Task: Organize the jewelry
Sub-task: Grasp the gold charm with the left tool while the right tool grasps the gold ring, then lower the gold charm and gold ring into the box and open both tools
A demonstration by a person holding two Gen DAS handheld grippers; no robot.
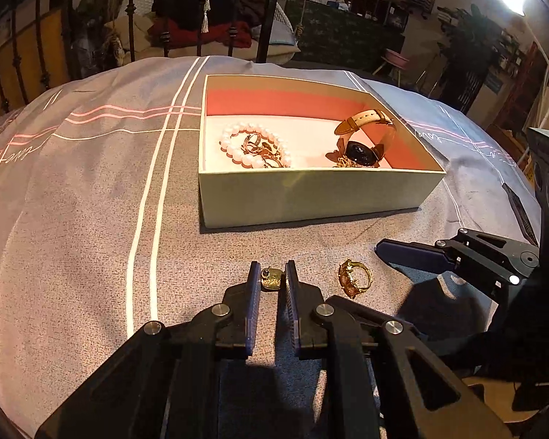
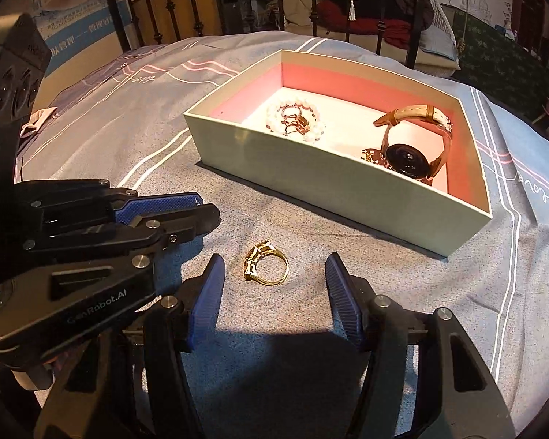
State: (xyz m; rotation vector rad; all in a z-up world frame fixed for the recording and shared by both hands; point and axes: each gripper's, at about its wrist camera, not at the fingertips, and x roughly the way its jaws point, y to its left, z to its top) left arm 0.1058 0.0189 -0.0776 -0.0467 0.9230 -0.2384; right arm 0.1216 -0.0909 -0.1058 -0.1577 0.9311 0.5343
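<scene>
My left gripper [image 1: 272, 274] is shut on a small gold earring [image 1: 271, 278], low over the grey bedspread. A gold ring with stones [image 1: 355, 278] lies just right of it; it also shows in the right wrist view [image 2: 267, 265], between the open fingers of my right gripper [image 2: 274, 274]. The open pale green box [image 1: 311, 197] with a pink lining stands beyond. It holds a pearl bracelet [image 1: 254, 144] with gold pieces inside it, and a watch with a tan strap [image 1: 366, 139]. In the right wrist view the box [image 2: 311, 179], bracelet [image 2: 296, 120] and watch [image 2: 410, 146] show too.
The grey striped bedspread [image 1: 91, 201] covers the bed. A black metal bed frame [image 1: 267, 11] with clothes and pillows behind it stands at the far end. The left gripper's body [image 2: 73, 241] fills the left of the right wrist view.
</scene>
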